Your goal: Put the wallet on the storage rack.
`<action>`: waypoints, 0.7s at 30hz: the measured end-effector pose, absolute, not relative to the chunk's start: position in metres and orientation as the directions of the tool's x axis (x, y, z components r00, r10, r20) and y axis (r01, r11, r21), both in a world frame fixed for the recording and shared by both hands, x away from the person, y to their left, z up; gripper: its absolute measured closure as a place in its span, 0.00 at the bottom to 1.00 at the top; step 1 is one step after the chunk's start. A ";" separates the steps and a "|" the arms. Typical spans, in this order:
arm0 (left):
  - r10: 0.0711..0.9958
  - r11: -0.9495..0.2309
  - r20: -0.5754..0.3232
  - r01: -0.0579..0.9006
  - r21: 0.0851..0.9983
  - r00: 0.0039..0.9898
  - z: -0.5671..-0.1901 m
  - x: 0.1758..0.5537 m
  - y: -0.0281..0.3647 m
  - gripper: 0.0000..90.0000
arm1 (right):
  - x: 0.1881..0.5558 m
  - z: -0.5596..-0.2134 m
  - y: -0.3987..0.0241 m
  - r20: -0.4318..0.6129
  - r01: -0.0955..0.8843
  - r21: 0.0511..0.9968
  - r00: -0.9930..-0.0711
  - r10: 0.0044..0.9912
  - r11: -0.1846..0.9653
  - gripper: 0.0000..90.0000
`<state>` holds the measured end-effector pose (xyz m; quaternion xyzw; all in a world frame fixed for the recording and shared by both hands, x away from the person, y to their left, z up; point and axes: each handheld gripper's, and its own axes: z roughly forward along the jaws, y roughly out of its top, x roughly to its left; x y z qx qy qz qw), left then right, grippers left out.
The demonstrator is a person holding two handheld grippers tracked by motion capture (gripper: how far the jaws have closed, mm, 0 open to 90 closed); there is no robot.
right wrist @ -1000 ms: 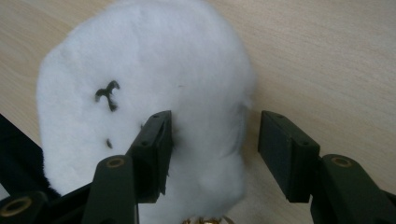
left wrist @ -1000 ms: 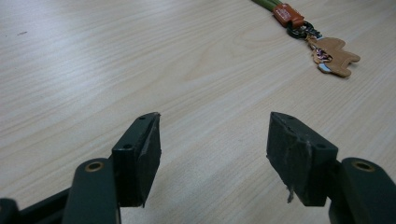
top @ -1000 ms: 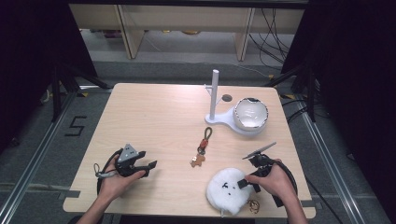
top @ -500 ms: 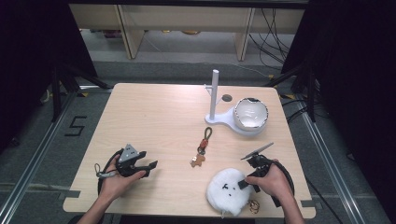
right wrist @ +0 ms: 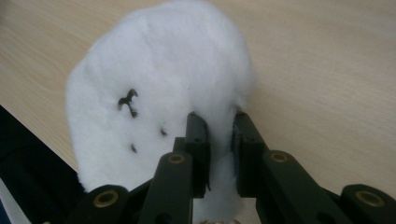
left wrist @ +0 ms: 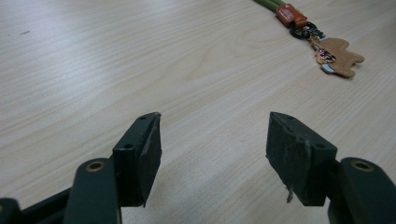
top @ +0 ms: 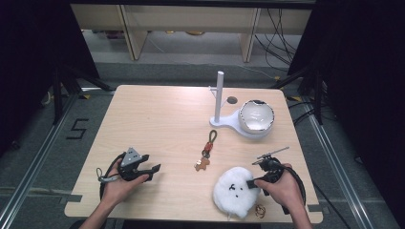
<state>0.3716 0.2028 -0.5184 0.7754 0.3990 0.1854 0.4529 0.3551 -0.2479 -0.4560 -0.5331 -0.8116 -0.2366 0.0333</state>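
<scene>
- Jaws of my right gripper (right wrist: 219, 140) are clenched on the near edge of a fluffy white round plush pad (right wrist: 159, 93) with small black stitched marks on it; jaws of my left gripper (left wrist: 212, 154) stand wide apart with nothing between them, low over the pale wooden table (left wrist: 140, 60).
- From the high view, the plush pad (top: 235, 191) lies near the table's near right edge, my right gripper (top: 255, 180) at its right side and a small ring of gold-coloured metal (top: 260, 210) just beside it.
- My left gripper (top: 143, 169) sits at the near left, well apart from the pad.
- Along my left jaws I see a brown gingerbread-man keychain on a red and green strap (left wrist: 334, 55); from above that keychain (top: 206, 151) lies mid-table.
- At the far right a white stand with an upright post (top: 219, 98) carries a shiny white bowl (top: 257, 116); I cannot tell what, if anything, is in it.
</scene>
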 end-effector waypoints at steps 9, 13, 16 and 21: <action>0.786 -0.277 -0.068 0.449 0.850 0.614 -0.520 0.371 0.201 0.39 | 0.346 -0.432 -0.254 0.289 0.856 0.432 -0.429 0.856 0.283 0.89; 0.788 -0.271 -0.069 0.446 0.853 0.612 -0.519 0.371 0.201 0.39 | 0.345 -0.420 -0.256 0.267 0.825 0.491 -0.449 0.853 0.280 0.90; 0.792 -0.272 -0.065 0.445 0.853 0.607 -0.519 0.371 0.202 0.39 | 0.344 -0.415 -0.257 0.261 0.817 0.509 -0.446 0.856 0.271 0.90; 0.794 -0.268 -0.065 0.445 0.855 0.605 -0.519 0.371 0.203 0.39 | 0.342 -0.400 -0.263 0.262 0.807 0.543 -0.425 0.866 0.232 0.90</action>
